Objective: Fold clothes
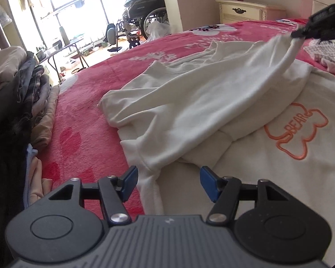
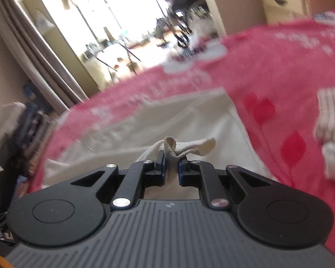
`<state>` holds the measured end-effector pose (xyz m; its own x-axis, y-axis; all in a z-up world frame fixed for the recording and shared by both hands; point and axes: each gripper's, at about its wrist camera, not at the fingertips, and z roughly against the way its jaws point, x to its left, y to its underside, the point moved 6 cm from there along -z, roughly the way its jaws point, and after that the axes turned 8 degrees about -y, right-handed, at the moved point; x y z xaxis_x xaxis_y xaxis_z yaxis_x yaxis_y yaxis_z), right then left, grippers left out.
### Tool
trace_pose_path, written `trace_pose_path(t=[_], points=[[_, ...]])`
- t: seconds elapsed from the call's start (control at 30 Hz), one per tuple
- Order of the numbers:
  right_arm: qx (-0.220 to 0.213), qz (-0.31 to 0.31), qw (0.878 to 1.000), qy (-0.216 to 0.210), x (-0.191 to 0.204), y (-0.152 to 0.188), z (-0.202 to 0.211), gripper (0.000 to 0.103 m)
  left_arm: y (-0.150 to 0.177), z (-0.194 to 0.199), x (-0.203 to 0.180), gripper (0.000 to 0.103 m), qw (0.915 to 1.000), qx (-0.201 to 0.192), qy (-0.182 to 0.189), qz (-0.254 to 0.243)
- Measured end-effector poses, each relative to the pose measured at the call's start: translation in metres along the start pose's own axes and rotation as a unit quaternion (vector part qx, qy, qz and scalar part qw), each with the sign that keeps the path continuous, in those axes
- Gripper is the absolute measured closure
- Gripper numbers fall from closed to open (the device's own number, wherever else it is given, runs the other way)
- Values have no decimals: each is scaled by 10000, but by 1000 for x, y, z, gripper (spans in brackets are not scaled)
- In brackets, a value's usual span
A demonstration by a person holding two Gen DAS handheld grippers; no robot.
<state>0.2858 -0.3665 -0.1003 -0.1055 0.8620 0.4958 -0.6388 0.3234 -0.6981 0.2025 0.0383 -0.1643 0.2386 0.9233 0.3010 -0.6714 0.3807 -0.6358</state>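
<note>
A white sweatshirt [image 1: 212,102] with an orange "BEAR" outline [image 1: 298,129] lies spread on the pink floral blanket [image 1: 84,116]. My left gripper [image 1: 168,184] hovers open just above the sweatshirt's near edge, nothing between its blue pads. In the left wrist view my right gripper [image 1: 301,33] at the upper right has a sleeve end pinched and raised off the bed, the sleeve stretched taut. In the right wrist view my right gripper [image 2: 172,166] is shut on the ribbed cuff [image 2: 170,147], which bunches out above the pads; this view is blurred.
A stack of folded clothes [image 1: 40,102] sits at the blanket's left edge. A checked garment [image 1: 323,53] lies at the right. Beyond the bed stand a cream nightstand [image 1: 241,11], a wheelchair [image 1: 145,15] and a folding table [image 1: 62,49] by bright windows.
</note>
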Motion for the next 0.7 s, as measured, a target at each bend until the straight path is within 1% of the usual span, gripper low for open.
trace_pose_path(t=[0.07, 0.1, 0.17, 0.23, 0.27, 0.3, 0.37, 0.4, 0.43, 0.5, 0.57, 0.6, 0.67, 0.7], points=[[-59, 22, 10000, 23, -1, -3, 5, 94, 2, -3, 2, 40, 10000, 58, -7, 30], [20, -7, 9999, 112, -8, 0, 2, 92, 3, -5, 3, 40, 10000, 87, -10, 45], [326, -161, 9988, 334, -27, 13, -8, 88, 4, -9, 5, 40, 9999, 118, -87, 58], [696, -452, 9949, 581, -49, 32, -20, 80, 3, -13, 5, 40, 9997, 123, -190, 64], [698, -577, 9940, 619, -55, 38, -19, 78, 2, -13, 5, 40, 9997, 97, -211, 66], [602, -642, 9943, 600, -56, 40, -13, 76, 0, -15, 5, 40, 9997, 68, -221, 47], [306, -577, 9958, 637, -50, 36, 1, 74, -3, -17, 2, 42, 9996, 15, -286, -48], [162, -479, 9965, 668, -45, 31, 6, 74, -3, -19, 1, 50, 9994, 15, -330, -98], [18, -380, 9968, 699, -40, 26, 11, 73, -3, -20, -1, 72, 9992, 14, -374, -147], [-271, -182, 9966, 760, -30, 17, 22, 73, -1, -22, -2, 93, 9987, 24, -458, -222], [-519, 32, 9956, 786, -18, 8, 31, 73, 4, -19, -6, 95, 9976, -26, -583, -380], [-521, 194, 9958, 731, -7, 6, 31, 73, 7, -18, -9, 95, 9968, -41, -624, -501], [-408, 574, 9958, 584, 17, 2, 26, 73, 12, -16, -14, 95, 9957, -42, -671, -630], [-271, 876, 9948, 444, 35, 2, 17, 73, 13, -15, -15, 95, 9956, -52, -685, -638]])
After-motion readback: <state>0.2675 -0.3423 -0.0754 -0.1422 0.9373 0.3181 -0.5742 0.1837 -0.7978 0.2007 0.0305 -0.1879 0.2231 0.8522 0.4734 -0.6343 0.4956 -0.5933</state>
